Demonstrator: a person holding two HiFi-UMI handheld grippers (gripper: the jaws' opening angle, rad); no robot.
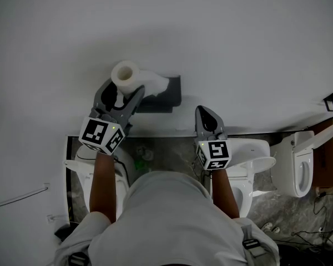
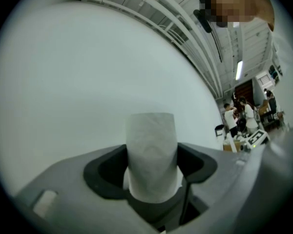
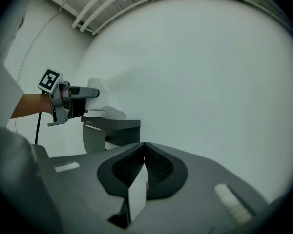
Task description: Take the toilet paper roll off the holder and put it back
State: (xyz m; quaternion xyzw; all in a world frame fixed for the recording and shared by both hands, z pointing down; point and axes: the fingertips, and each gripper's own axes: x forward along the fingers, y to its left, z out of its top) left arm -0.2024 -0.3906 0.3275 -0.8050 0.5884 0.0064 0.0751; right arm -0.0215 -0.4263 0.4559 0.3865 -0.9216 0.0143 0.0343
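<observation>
Pads of the left gripper (image 1: 122, 93) press on either side of the toilet paper roll (image 1: 125, 74), with its jaws spread wide around it, left of centre in the upper half of the head view. The left gripper view shows the same grip: the roll (image 2: 151, 155) stands upright in the lower middle of the frame and fills the gap between the two dark jaws. The roll sits up and to the left of the holder (image 1: 165, 93), a dark grey box fixed to the pale wall (image 1: 238, 49), and a loose tail of paper runs from the roll across the holder's top. At the left of the right gripper view the left gripper (image 3: 88, 92) carries the white roll (image 3: 103, 94) above the holder (image 3: 112, 130). The right gripper (image 1: 205, 118) hangs near the frame's centre, to the lower right of the holder and apart from it. Its jaws are pressed together with nothing between them, as its own view (image 3: 144, 152) shows. A white toilet (image 1: 250, 165) stands just below and to the right of it.
</observation>
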